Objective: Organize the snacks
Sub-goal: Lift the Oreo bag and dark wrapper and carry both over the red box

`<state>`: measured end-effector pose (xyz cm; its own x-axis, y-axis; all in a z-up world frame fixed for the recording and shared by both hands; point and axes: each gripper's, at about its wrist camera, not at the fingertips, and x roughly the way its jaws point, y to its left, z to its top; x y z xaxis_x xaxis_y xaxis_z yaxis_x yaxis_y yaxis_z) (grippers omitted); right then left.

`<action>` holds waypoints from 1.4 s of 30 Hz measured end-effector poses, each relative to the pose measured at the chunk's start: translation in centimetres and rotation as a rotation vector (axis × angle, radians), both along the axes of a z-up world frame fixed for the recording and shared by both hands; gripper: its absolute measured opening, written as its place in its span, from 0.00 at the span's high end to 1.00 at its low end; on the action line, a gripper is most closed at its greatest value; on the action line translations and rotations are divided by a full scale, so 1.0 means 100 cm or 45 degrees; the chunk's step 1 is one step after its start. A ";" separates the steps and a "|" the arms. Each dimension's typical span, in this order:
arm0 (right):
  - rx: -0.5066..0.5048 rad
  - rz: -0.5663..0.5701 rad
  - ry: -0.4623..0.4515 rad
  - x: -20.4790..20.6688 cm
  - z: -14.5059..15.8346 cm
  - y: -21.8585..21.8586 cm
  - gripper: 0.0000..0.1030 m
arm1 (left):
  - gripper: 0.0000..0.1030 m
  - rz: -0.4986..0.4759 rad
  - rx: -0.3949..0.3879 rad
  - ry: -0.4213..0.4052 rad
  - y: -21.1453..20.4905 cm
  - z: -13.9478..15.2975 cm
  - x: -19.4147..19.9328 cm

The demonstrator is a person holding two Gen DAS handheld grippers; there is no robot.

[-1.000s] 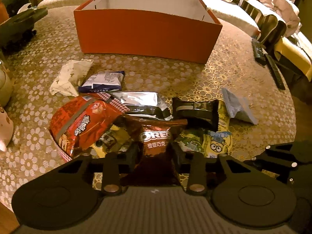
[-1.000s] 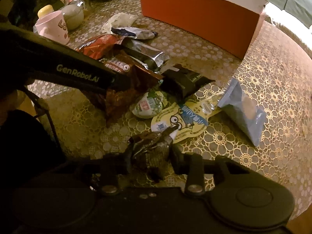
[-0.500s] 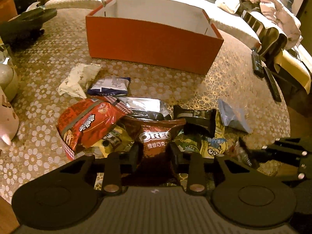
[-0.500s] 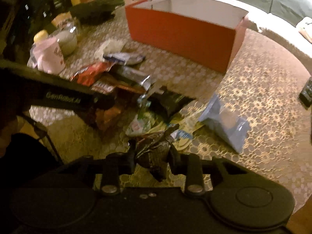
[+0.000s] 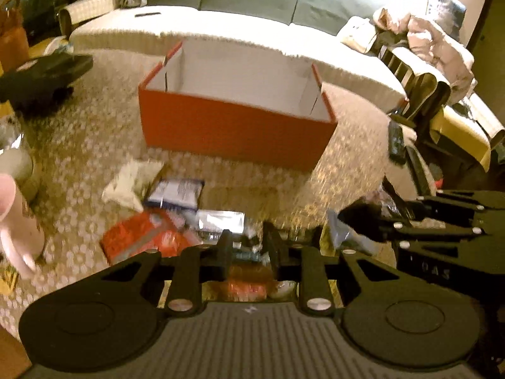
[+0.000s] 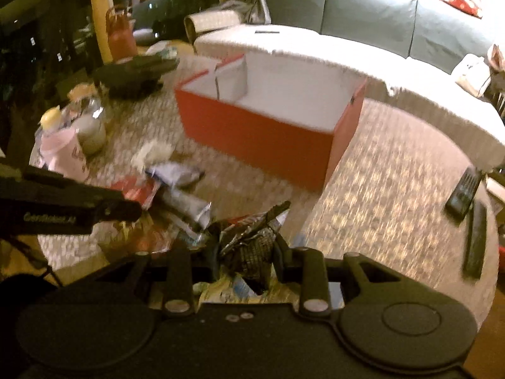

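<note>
my right hand-held gripper [image 6: 246,252] pinches a crumpled dark snack packet [image 6: 249,240], tip pointing up-right. my left hand-held gripper [image 5: 246,246] is closing on a blurred brown packet [image 5: 249,274]. the open orange box [image 5: 233,129] stands beyond across bare bench [image 5: 353,158].

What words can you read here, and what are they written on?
"GenRobot.AI": on the side of the left tongs, which are closing on a brown packet; smeared, just legible.
Pale letters on the right tongs: too blurred to read.
Red print on the pink cup: too blurred.
Brown packet, dark packet in the right tongs, loose red packet: print unreadable.
</note>
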<state>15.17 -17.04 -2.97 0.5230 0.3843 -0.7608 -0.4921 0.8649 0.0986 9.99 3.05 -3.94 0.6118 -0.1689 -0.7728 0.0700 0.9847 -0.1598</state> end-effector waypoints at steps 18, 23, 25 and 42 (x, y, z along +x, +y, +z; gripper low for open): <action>0.082 -0.091 0.068 0.000 -0.009 -0.024 0.69 | 0.21 -0.086 0.063 0.226 -0.017 -0.052 -0.014; 0.078 -0.097 0.079 -0.005 -0.012 -0.025 0.69 | 0.45 -0.090 0.104 0.303 -0.021 -0.073 -0.006; 0.076 -0.093 0.078 -0.006 -0.012 -0.025 0.69 | 0.50 -0.073 0.120 0.323 -0.019 -0.079 -0.005; 0.073 -0.095 0.083 -0.007 -0.013 -0.024 0.69 | 0.62 -0.012 0.014 0.258 -0.008 -0.064 -0.009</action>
